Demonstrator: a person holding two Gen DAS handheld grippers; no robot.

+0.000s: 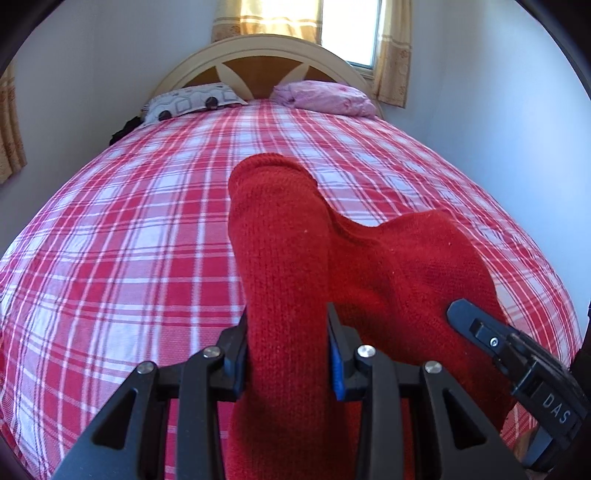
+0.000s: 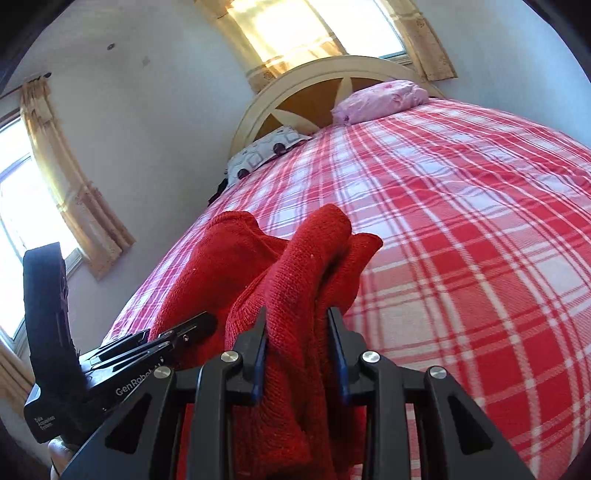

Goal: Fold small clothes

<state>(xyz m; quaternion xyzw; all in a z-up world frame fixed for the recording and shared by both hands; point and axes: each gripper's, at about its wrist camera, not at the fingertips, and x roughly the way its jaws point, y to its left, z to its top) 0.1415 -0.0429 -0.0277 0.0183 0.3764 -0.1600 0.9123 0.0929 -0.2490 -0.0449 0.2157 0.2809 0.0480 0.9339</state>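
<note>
A red knitted garment (image 1: 288, 236) is held up over the red-and-white checked bed (image 1: 129, 229) by both grippers. My left gripper (image 1: 288, 325) is shut on a thick fold of it, which stands up between the blue pads. The right gripper's finger (image 1: 476, 325) shows at the lower right of the left wrist view, against the same cloth. In the right wrist view my right gripper (image 2: 297, 325) is shut on a bunched part of the red garment (image 2: 306, 258). The left gripper (image 2: 192, 326) reaches in from the lower left there, its tips in the cloth.
The checked bed (image 2: 461, 240) fills most of both views. A patterned pillow (image 1: 192, 99) and a pink pillow (image 1: 325, 98) lie by the cream headboard (image 1: 258, 48). Curtained windows (image 2: 295, 26) stand behind the bed and at the left wall.
</note>
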